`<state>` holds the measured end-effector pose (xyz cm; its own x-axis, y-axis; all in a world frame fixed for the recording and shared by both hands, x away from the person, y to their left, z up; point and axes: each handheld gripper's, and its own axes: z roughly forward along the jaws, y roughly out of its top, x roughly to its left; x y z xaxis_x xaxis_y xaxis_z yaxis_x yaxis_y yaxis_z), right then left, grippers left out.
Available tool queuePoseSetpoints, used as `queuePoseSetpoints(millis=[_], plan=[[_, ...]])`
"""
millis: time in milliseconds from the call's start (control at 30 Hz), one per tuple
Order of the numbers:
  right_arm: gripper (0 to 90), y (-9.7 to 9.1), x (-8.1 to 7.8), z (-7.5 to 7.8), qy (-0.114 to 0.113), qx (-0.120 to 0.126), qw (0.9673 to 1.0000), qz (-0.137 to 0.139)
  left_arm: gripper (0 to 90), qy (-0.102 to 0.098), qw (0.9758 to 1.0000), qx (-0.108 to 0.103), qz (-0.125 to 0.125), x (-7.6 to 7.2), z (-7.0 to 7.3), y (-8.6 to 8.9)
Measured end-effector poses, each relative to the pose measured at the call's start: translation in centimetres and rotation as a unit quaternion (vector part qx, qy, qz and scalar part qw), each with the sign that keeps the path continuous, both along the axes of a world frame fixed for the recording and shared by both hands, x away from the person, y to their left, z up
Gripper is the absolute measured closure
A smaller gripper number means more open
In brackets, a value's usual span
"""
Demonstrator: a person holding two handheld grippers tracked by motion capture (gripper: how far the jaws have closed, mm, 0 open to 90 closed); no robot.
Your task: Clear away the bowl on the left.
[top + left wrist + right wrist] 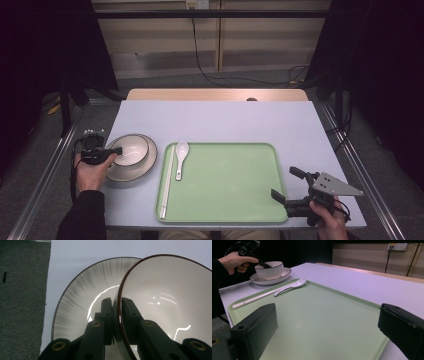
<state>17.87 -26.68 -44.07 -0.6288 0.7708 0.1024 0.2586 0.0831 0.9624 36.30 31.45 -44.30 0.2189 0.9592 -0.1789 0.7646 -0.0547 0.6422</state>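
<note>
Left hand-held gripper (116, 150) is pinching the rim of the white dark-rimmed ceramic bowl (132, 149), sitting on a white plate (145, 167) near the desk's left edge. Right hand-held gripper (286, 186) hangs spread wide over the green tray's (225, 180) near right corner.

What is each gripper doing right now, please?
Left gripper: shut on the bowl rim.
Right gripper: open, holding nothing, above the tray.

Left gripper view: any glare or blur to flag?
Left gripper view: bright streaks of glare inside the bowl and on the plate; the left claw nearest the lens looks soft. High view: dark surroundings, evenly lit table.
</note>
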Motion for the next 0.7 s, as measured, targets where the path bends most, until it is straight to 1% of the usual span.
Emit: queuePoseSetpoints(millis=[33,67,100,133,200,233,267,333,367,433,467,500,533,567,600,667,700], plan=[[2.1,0.01,-0.02,0.03,0.000,0.000,1.0000,0.000,81.0,0.001,1.0000,0.001,-0.003,-0.01,0.03,-0.01],[2.1,0.03,-0.03,0.03,0.000,-0.001,1.0000,0.001,81.0,-0.002,1.0000,0.000,-0.001,-0.03,-0.02,-0.02],[2.1,0.02,-0.03,0.03,0.000,-0.001,1.0000,0.002,81.1,-0.001,0.9999,-0.009,0.004,-0.04,-0.06,-0.08],[2.1,0.01,-0.05,0.04,0.001,0.000,1.0000,0.000,81.2,0.000,1.0000,-0.006,-0.001,-0.02,-0.04,0.11],[2.1,0.00,-0.04,0.04,0.001,-0.001,1.0000,0.001,81.2,-0.002,0.9999,-0.011,0.001,-0.02,-0.03,-0.03],[2.1,0.01,-0.01,0.01,0.001,-0.001,1.0000,0.002,81.2,-0.004,0.9999,-0.009,-0.008,-0.05,0.04,0.07],[2.1,0.03,0.04,-0.01,0.001,-0.001,1.0000,0.002,81.4,-0.002,0.9999,-0.012,-0.009,-0.08,0.08,0.13],[2.1,0.07,0.06,-0.01,0.002,0.000,1.0000,0.002,81.7,-0.006,0.9999,-0.014,-0.007,-0.19,0.08,0.17],[2.1,0.05,0.04,0.00,0.001,0.000,1.0000,0.003,81.7,-0.009,0.9997,-0.020,-0.009,-0.22,0.09,0.22],[2.1,0.02,0.03,0.01,0.000,0.000,1.0000,0.003,81.8,-0.010,0.9996,-0.024,-0.010,-0.28,0.14,0.27],[2.1,0.02,0.02,0.02,0.000,0.000,1.0000,0.003,82.1,-0.015,0.9992,-0.036,-0.004,-0.30,0.18,0.27],[2.1,0.04,-0.02,0.04,0.001,0.000,1.0000,0.003,82.3,-0.014,0.9989,-0.042,-0.013,-0.38,0.32,0.49],[2.1,0.04,-0.04,0.05,0.000,-0.003,1.0000,0.005,82.5,-0.017,0.9989,-0.043,-0.010,-0.41,0.39,0.40],[2.1,0.08,-0.05,0.05,0.000,-0.002,1.0000,0.004,82.5,-0.016,0.9992,-0.035,-0.011,-0.44,0.43,0.30],[2.1,0.09,-0.05,0.05,0.000,-0.002,1.0000,0.005,82.6,-0.015,0.9993,-0.034,-0.010,-0.44,0.42,0.26],[2.1,0.04,-0.05,0.05,0.000,-0.003,1.0000,0.004,82.7,-0.013,0.9991,-0.040,-0.008,-0.43,0.36,0.35],[2.1,0.03,-0.05,0.05,0.000,-0.003,1.0000,0.005,82.6,-0.014,0.9991,-0.039,-0.009,-0.44,0.38,0.36]])
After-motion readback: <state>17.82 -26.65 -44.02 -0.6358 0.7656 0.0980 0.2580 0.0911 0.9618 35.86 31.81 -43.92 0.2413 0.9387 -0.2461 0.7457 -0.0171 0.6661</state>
